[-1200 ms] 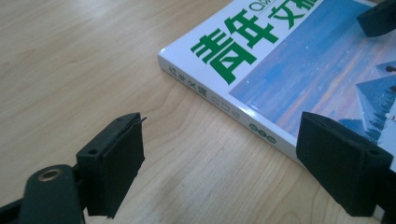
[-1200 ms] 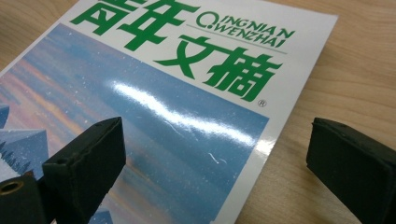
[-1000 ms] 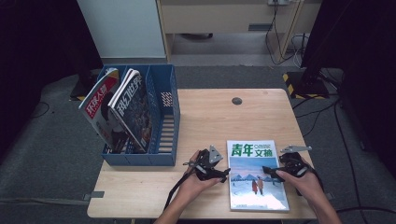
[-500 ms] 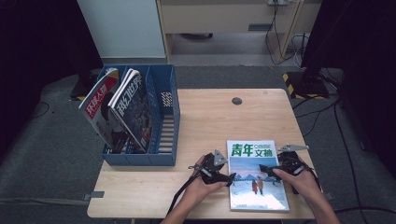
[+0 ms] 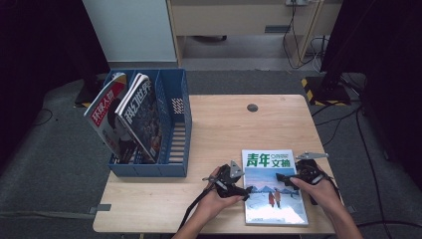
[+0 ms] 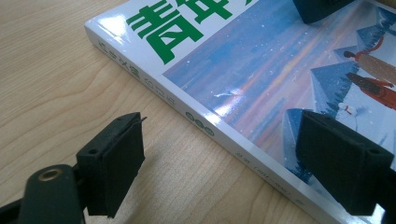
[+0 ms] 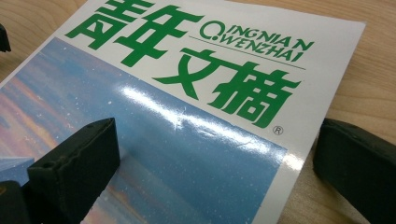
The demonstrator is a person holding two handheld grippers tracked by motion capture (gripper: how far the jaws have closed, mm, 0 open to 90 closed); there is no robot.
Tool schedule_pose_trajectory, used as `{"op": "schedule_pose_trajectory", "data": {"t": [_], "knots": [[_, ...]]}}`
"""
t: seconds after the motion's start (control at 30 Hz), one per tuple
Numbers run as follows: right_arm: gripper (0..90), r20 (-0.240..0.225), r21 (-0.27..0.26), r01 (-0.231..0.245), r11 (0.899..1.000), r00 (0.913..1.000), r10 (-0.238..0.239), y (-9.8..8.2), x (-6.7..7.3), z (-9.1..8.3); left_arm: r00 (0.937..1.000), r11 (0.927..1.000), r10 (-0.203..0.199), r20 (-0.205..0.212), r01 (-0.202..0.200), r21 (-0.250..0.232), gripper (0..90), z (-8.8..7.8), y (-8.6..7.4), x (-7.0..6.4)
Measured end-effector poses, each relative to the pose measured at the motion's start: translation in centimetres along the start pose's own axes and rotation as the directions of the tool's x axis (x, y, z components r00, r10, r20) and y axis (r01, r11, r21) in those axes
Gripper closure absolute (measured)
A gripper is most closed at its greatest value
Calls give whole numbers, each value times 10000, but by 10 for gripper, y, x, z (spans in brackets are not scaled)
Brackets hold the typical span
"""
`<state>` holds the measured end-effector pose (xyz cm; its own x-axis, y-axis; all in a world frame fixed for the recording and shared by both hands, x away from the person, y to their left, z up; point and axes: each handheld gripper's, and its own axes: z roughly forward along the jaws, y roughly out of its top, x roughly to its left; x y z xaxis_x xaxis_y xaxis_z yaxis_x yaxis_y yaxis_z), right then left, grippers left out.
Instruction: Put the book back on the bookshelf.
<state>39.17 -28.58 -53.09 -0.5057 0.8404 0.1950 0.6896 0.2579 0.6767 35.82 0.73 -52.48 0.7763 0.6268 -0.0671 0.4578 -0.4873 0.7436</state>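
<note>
A magazine (image 5: 273, 186) with green Chinese title and a blue snowy cover lies flat at the table's front right. My left gripper (image 5: 245, 193) is open at the magazine's left spine edge (image 6: 201, 122), one jaw over the wood and one over the cover. My right gripper (image 5: 279, 177) is open over the magazine's right edge (image 7: 280, 182), one jaw above the cover, the other over the table beside it. Neither grips anything.
A blue file rack (image 5: 169, 127) stands at the table's left with two magazines (image 5: 124, 117) leaning in it. A small dark round cap (image 5: 252, 107) sits in the tabletop at the back. Bare wood (image 5: 224, 134) lies between rack and magazine.
My left gripper has moved right, from beside the magazine to straddling its spine edge. The right gripper stayed almost in place over the right edge.
</note>
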Motion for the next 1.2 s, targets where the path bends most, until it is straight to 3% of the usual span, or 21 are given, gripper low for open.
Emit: {"op": "schedule_pose_trajectory", "data": {"t": [0.27, 0.53, 0.93, 1.2], "knots": [[8, -47, -23, -121, 9999, 9999, 121, 3, -2, 2, 10000, 10000, -62, -25, 62, 77, 147, 0, 1, 0], [8, -61, 335, 26, 9994, 10000, -24, 10, -8, 4, 10000, 9999, -84, -14, 84, 64, 147, 0, 0, 0], [20, -258, 371, 104, 9993, 9996, -94, 10, -8, 3, 9998, 9998, -190, 18, 190, 42, 145, 1, 0, 0], [150, -279, 214, -273, 9994, 9992, 279, 10, -14, -2, 9996, 9996, -260, 90, 260, 53, 145, 1, 0, 1]]}}
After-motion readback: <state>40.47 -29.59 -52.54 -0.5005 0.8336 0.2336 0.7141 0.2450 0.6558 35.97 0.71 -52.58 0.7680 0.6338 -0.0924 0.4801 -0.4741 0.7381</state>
